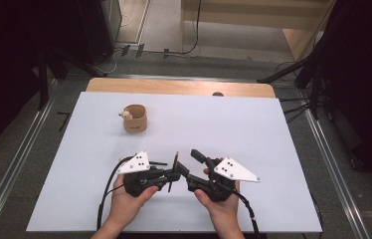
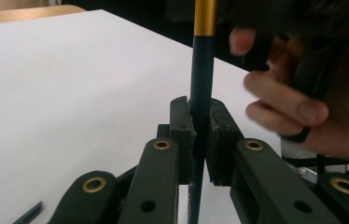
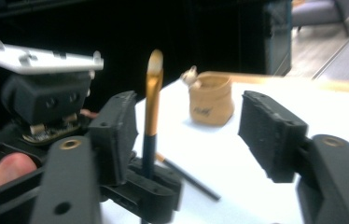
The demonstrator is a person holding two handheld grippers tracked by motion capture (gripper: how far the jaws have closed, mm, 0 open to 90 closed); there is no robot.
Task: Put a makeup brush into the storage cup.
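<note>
While we hold the brush (image 2: 202,79) upright over the desk (image 1: 253,129) | left tool (image 2: 200,135) clamped on its handle | right tool (image 3: 186,135) open, empty | light, stiff, slick; grip mid-handle, spare bristles.

A white rectangular worktop (image 1: 253,124) with a wooden far edge stands on grey carpet floor (image 1: 15,164); black curtains (image 1: 10,30) darken both sides.

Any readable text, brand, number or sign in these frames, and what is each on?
Nothing can be read with certainty.
Tan cup: a small dark mark on its front, too blurred to read.
Brush in the left tool: faint print low on the handle, too small to read.
</note>
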